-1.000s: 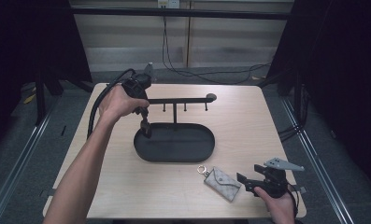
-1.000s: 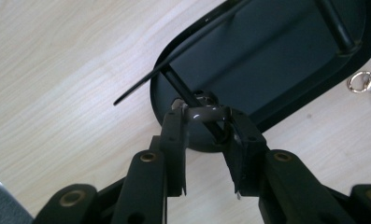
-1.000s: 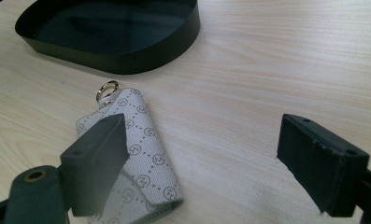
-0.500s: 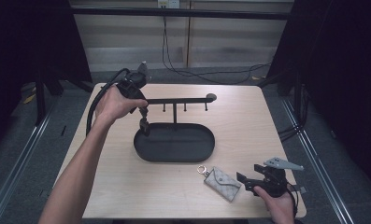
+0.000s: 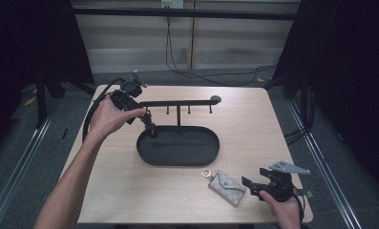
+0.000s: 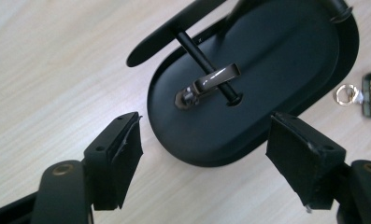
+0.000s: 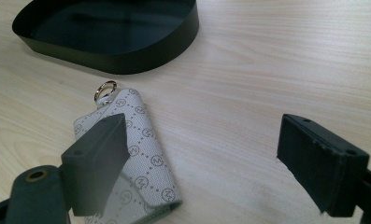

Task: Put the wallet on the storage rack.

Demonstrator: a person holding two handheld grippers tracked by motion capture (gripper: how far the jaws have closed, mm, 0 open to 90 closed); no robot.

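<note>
The right gripper (image 5: 252, 182) is resting low on the table (image 5: 254, 124) with its jaws standing wide apart, gripping nothing. The pouch (image 7: 135, 167) is lying flat just ahead of its left jaw, ring (image 7: 104, 90) pointing toward the tray (image 7: 127, 46) beyond. The left gripper (image 6: 204, 158) is hovering over the tray's end, jaws spread, a clip (image 6: 209, 84) lying below them.

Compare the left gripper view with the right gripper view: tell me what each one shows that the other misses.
Left gripper view: the stand's post rising from the tray, with a metal clip at its foot. Right gripper view: the key pouch's patterned fabric, with one pad of the open right hand-held gripper over it. Both: black tray, key ring, wooden table.
</note>
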